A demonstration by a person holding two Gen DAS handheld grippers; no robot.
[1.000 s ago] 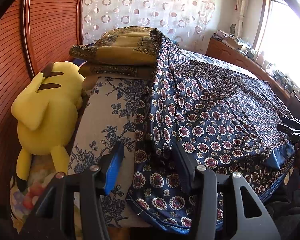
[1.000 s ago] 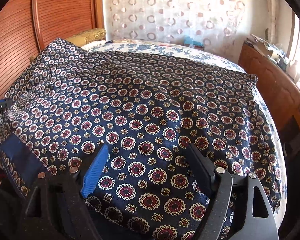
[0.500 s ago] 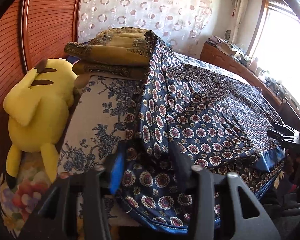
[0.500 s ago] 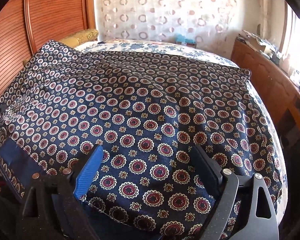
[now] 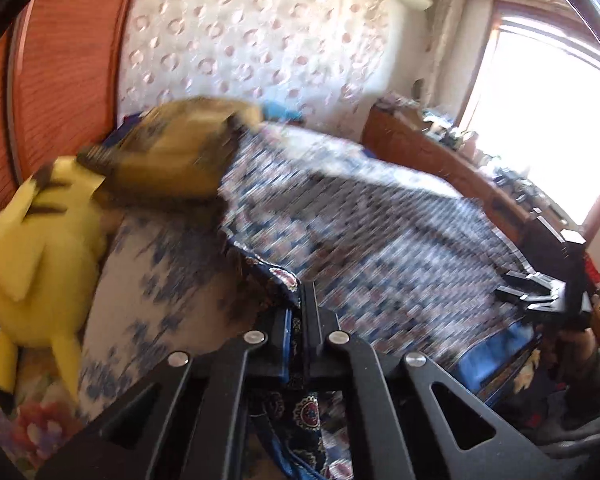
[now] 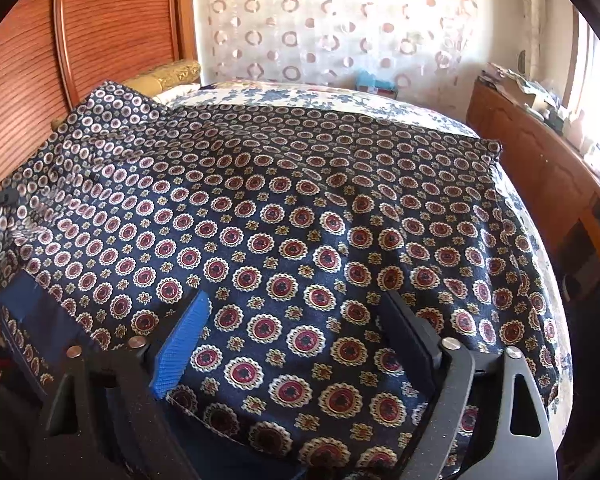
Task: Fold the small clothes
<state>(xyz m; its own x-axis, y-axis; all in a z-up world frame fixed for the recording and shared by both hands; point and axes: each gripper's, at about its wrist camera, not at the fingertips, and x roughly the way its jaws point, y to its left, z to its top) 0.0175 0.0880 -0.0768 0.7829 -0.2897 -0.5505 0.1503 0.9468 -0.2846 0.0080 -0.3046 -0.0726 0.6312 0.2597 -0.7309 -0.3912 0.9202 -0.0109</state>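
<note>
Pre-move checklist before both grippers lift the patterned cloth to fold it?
1. Left gripper pinching the cloth edge: ok, jaws just closed, fabric between them.
2. Right gripper gripping: not ok, jaws wide open with the cloth lying loose between them.
3. Cloth spread flat on the bed: ok from the right wrist view.
4. Far left corner free: not ok, draped against the pillows.
5. Yellow plush toy clear of cloth: ok.
6. Left view sharpness: not ok, blurred.
</note>
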